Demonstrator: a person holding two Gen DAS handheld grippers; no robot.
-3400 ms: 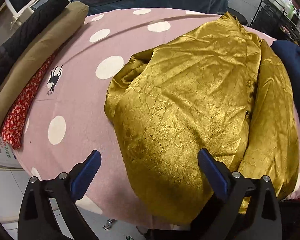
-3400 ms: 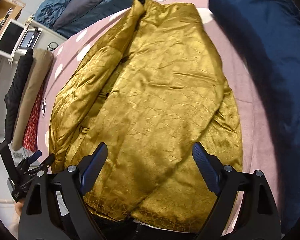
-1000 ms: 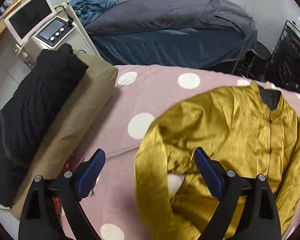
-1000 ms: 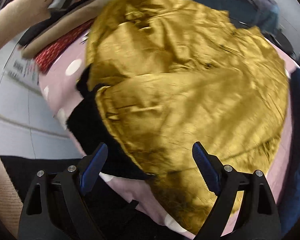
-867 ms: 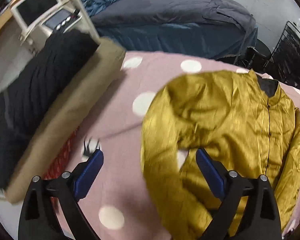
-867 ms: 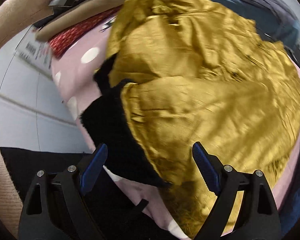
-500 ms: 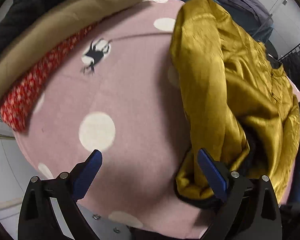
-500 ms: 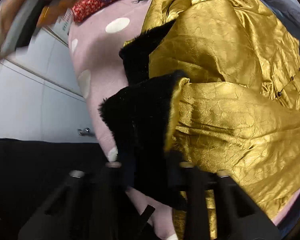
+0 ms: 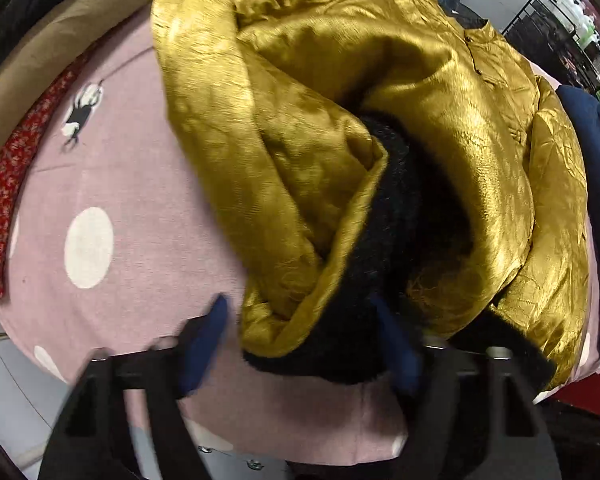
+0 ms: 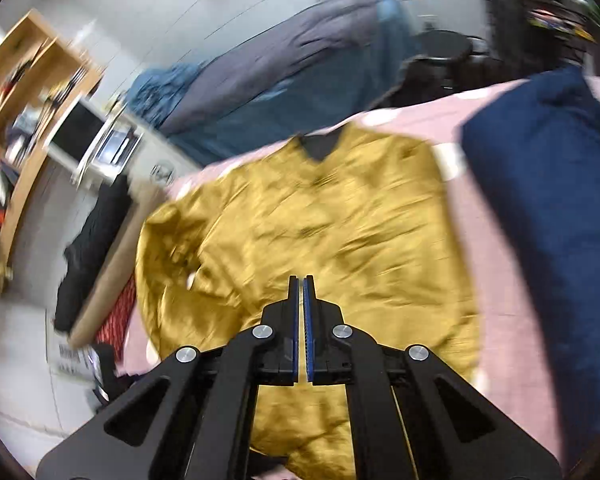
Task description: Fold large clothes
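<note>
Pink worktop (image 9: 112,184) with white dots, a dark bed (image 10: 268,92) behind. Gold jacket (image 9: 420,92) heaped in the middle of the pink cloth, black furry lining (image 9: 396,240) showing at the near hem. Left tongs (image 9: 304,344) open wide around that hem, blue pads blurred, one either side of the fold. Right tongs (image 10: 302,320) pressed shut, up over the jacket, nothing seen between the pads. Navy garment (image 10: 540,184) lying beside the jacket on the right. Folded clothes (image 10: 96,248) stacked along the left edge.
</note>
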